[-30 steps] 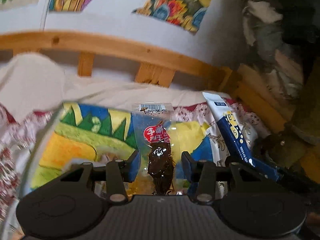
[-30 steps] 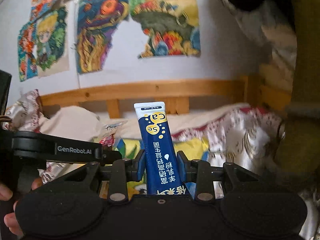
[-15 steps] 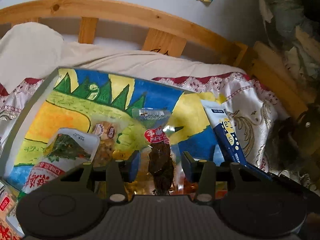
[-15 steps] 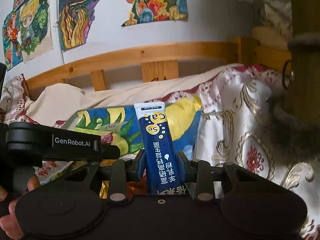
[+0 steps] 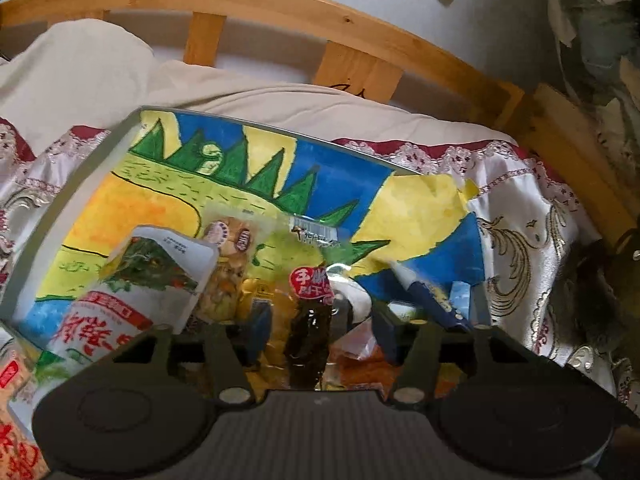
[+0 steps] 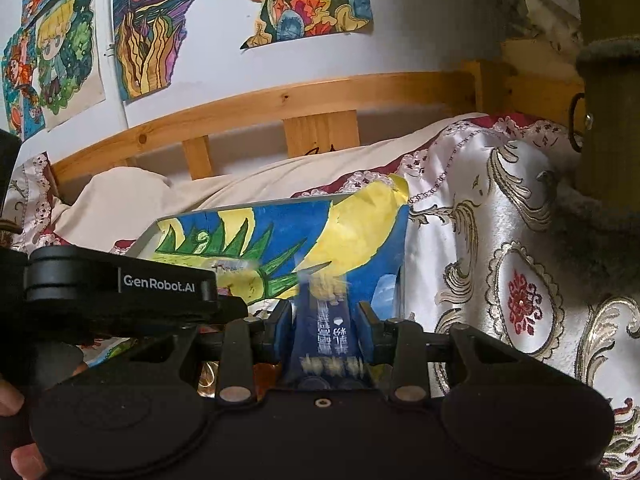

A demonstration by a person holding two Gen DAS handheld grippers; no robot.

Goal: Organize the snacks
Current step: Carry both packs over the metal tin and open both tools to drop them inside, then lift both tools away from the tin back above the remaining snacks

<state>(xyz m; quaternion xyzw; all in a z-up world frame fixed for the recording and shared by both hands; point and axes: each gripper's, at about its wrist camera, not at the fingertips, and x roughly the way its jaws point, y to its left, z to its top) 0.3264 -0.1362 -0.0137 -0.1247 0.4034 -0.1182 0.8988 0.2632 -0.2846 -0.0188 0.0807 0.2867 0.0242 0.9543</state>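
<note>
My left gripper (image 5: 316,332) holds its jaws wide around a clear packet of dark dried meat with a red label (image 5: 310,312), low over a tray lined with a bright painted paper (image 5: 168,196). My right gripper (image 6: 325,324) is shut on a dark blue stick packet (image 6: 326,336), tilted forward and blurred over the tray's right end (image 6: 360,232). The blue packet also shows in the left wrist view (image 5: 434,300). Other snack packs lie in the tray: a white pack with greens (image 5: 140,280) and a clear one with brown pieces (image 5: 228,268).
The tray rests on a bed with a white and gold patterned cover (image 6: 500,272). A wooden headboard (image 5: 280,12) and a wall with drawings (image 6: 140,32) stand behind. The left gripper's black body (image 6: 120,292) is at the left of the right wrist view.
Both grippers have come down and forward toward the tray. The left jaws have spread wider around the meat packet. The blue packet has tipped forward in the right gripper.
</note>
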